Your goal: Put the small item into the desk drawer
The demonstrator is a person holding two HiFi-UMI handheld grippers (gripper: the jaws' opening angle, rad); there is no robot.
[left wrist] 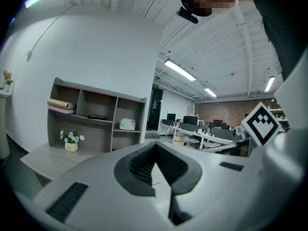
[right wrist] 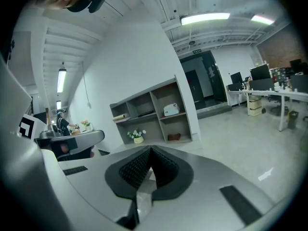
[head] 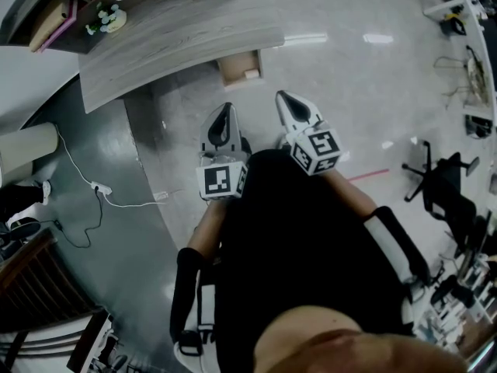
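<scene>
Pale grey wood makes the curved desk (head: 178,45) at the top of the head view. Below its edge, an open light-brown drawer (head: 231,63) stands out over the glossy floor. A small pale item (head: 251,74) lies in the drawer's near right corner; what it is I cannot make out. The seated person in black holds the left gripper (head: 224,109) and the right gripper (head: 283,96) side by side above the lap, well apart from the drawer.

From the left gripper view, the left claw's ribbed black pads meet at the tips, with nothing between them. Beyond them stands a grey open shelf unit (left wrist: 96,117) with a small white flower pot (left wrist: 71,146) on the desk.

From the right gripper view, the right claw is pressed together and empty as well, facing the same shelf unit.
</scene>
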